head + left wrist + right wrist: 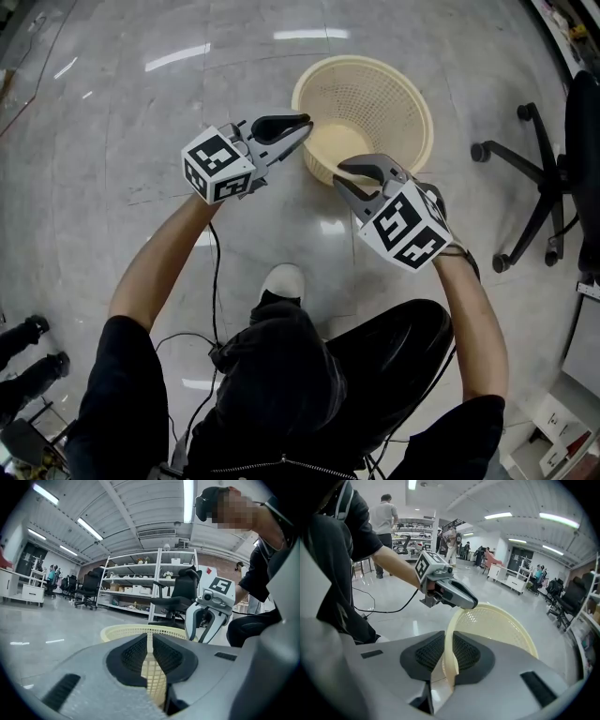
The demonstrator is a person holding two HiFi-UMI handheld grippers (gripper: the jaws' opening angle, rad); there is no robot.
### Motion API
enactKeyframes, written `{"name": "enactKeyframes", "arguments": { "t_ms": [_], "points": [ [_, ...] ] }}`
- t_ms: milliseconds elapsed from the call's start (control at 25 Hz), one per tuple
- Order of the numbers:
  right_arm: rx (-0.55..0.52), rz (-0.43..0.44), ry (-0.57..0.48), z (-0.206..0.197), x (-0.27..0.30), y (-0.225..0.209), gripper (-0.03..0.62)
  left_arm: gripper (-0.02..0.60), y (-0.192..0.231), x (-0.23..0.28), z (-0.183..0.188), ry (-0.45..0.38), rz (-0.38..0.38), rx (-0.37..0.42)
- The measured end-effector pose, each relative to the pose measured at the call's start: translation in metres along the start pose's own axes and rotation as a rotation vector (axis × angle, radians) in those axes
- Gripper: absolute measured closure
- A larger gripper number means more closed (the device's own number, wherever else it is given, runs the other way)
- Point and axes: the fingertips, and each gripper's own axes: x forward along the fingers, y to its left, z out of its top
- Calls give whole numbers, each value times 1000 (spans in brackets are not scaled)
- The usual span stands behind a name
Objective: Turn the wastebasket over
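Observation:
A cream mesh wastebasket (375,94) stands mouth-up on the glossy floor in front of me. My left gripper (305,127) reaches its near-left rim; in the left gripper view the two pads of this gripper (150,641) are shut on the lattice wall (154,677). My right gripper (345,173) comes in at the near rim from the right. In the right gripper view the rim strip (449,648) runs between this gripper's pads (447,653), which touch it on both sides. Each gripper shows in the other's view: the right one (208,620) and the left one (468,603).
A black office chair (548,187) stands right of the basket. My shoe (284,281) and a black cable (216,272) lie near me on the floor. Shelving and chairs (140,588) line the far side; people stand in the background (384,517).

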Motion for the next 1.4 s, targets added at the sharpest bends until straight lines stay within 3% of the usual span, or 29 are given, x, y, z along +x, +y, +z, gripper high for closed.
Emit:
{"name": "enactKeyframes", "arguments": {
  "t_ms": [200,400,600,720,920,1040,1120,1400],
  "points": [
    [-24,31,39,-8,14,19,553,548,0,-4,-18,41,9,13],
    [-80,8,43,-16,20,26,553,548,-5,-2,-26,37,13,20],
    [-48,18,37,-13,19,24,552,549,-6,2,-27,46,12,30],
    [13,-8,-33,4,5,15,468,551,-6,2,-27,55,11,32],
    [121,-124,-119,12,-18,-13,468,551,-4,0,-26,51,19,10],
    [179,-279,-120,-4,-32,-38,571,552,-1,0,-27,47,48,5],
    [229,-369,-98,-25,-41,-51,582,552,-1,1,-26,40,66,3],
    [432,-474,-149,-88,-67,-71,582,557,2,-1,-26,-6,122,-21]
  ]
}}
